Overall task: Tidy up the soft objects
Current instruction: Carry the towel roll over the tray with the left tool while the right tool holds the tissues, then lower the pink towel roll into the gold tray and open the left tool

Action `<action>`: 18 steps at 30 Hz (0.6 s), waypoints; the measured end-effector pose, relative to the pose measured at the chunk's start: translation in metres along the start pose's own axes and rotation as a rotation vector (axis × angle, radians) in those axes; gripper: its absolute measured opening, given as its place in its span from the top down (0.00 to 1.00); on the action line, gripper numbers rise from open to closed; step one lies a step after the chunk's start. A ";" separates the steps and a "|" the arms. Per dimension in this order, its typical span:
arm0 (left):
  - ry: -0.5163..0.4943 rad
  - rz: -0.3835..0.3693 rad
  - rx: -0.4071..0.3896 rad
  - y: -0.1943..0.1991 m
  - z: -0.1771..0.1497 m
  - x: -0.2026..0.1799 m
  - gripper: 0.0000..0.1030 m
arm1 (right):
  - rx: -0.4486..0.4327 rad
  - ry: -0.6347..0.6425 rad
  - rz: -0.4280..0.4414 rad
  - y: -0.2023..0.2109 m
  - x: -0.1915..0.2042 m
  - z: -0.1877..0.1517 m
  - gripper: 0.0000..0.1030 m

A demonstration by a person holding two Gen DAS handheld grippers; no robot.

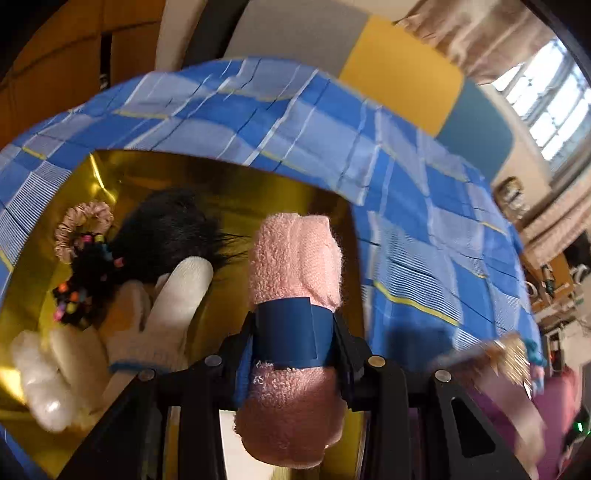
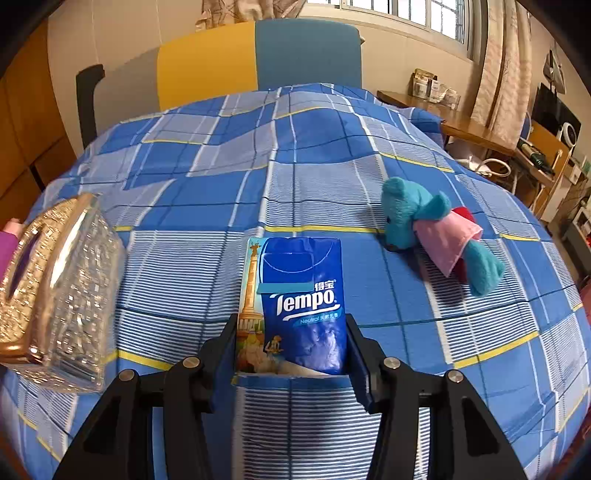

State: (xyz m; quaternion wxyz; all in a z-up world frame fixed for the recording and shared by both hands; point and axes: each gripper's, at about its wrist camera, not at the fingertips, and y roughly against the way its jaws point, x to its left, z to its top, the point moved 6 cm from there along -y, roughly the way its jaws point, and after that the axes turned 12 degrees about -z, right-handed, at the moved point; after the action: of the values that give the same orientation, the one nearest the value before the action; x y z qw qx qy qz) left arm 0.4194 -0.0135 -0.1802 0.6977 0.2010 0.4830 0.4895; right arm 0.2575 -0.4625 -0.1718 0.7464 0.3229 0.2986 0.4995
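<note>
A home bedroom: a bed (image 2: 295, 177) under a blue checked sheet, curtains (image 2: 498, 66) at the window (image 2: 424, 14), a cluttered wooden desk (image 2: 461, 122).

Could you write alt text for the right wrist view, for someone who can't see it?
The right gripper clamps a blue Tempo tissue pack above a blue checked bedsheet. A teal teddy bear lies right; a glittery tissue box sits left.
</note>
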 end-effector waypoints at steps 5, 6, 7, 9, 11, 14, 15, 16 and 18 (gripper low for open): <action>-0.048 0.082 0.045 -0.036 0.015 0.002 0.63 | -0.002 0.013 0.023 0.002 0.007 0.000 0.49; -0.046 0.084 0.040 -0.039 0.018 0.001 0.62 | -0.001 0.016 0.023 0.001 0.008 0.000 0.49; -0.045 0.096 0.027 -0.042 0.023 0.001 0.59 | 0.000 0.018 0.025 0.001 0.009 0.000 0.49; -0.050 0.115 0.002 -0.045 0.030 0.001 0.32 | 0.001 0.017 0.026 0.001 0.009 0.000 0.49; -0.072 0.163 -0.046 -0.041 0.037 0.001 0.18 | -0.002 0.014 0.026 0.001 0.009 0.001 0.49; -0.075 0.139 -0.084 -0.033 0.041 -0.001 0.14 | -0.010 0.006 0.021 0.002 0.006 0.002 0.49; -0.076 0.131 -0.090 -0.030 0.041 -0.002 0.14 | -0.008 0.001 0.024 0.002 0.006 0.002 0.49; -0.078 0.133 -0.098 -0.026 0.040 -0.002 0.14 | -0.008 -0.004 0.025 0.002 0.005 0.002 0.49; -0.085 0.141 -0.111 -0.017 0.037 -0.003 0.14 | -0.009 -0.003 0.026 0.002 0.005 0.002 0.49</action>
State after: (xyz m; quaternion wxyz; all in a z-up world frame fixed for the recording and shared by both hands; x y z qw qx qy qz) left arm 0.4596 -0.0164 -0.1753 0.6915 0.2163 0.4097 0.5543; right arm 0.2600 -0.4574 -0.1698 0.7417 0.3242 0.2908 0.5101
